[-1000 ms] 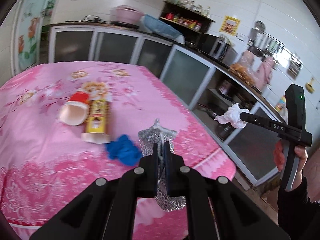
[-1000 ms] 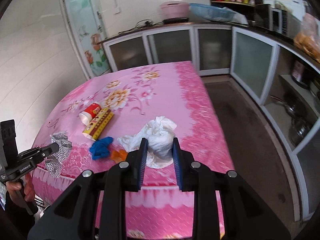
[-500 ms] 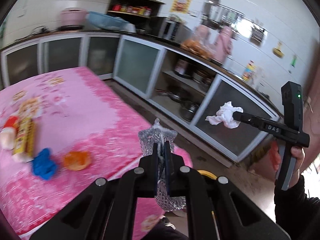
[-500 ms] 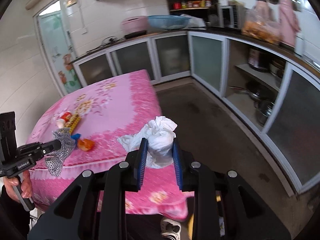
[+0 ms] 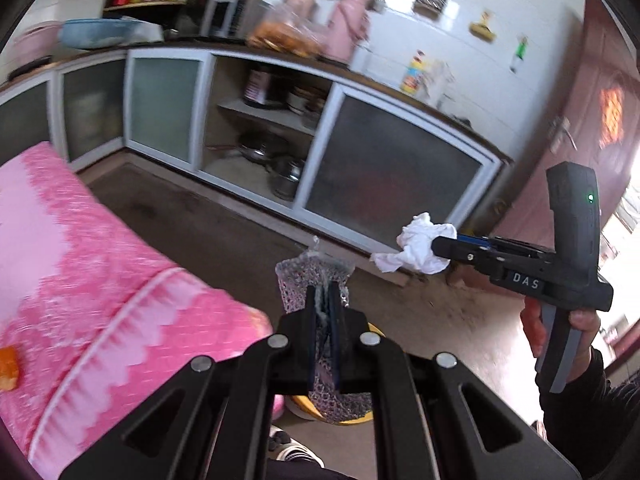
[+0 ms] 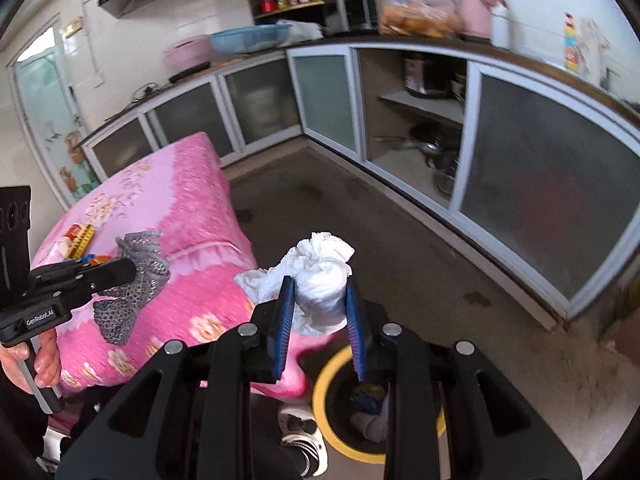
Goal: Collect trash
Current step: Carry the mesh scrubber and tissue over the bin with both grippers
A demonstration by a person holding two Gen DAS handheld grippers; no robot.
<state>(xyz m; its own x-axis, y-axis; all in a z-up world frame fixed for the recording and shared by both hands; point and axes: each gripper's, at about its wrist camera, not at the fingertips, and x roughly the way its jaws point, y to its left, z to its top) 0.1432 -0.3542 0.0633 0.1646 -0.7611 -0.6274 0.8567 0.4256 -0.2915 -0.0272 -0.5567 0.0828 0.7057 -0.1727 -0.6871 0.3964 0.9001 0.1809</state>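
My left gripper (image 5: 325, 300) is shut on a grey foam net sleeve (image 5: 312, 276), which hangs down past its fingers; the same sleeve (image 6: 134, 280) shows at the left of the right wrist view. My right gripper (image 6: 320, 300) is shut on a crumpled white tissue (image 6: 320, 276), seen from the side as a white wad (image 5: 416, 248) in the left wrist view. Both grippers are off the pink table edge, above the floor. A yellow-rimmed trash bin (image 6: 332, 368) with rubbish inside stands on the floor just below the right gripper; its rim (image 5: 352, 420) peeks out under the left gripper.
The pink flowered table (image 6: 180, 208) lies to the left with a yellow box (image 6: 82, 236), a red-and-white cup and an orange scrap (image 5: 8, 364) on it. Glass-fronted cabinets (image 6: 540, 184) with pots line the far wall. A person's shoe (image 6: 304, 432) stands beside the bin.
Both grippers have swung rightward off the table toward the floor, each keeping its load. The table has slid left out of view and the yellow bin has come into view below.
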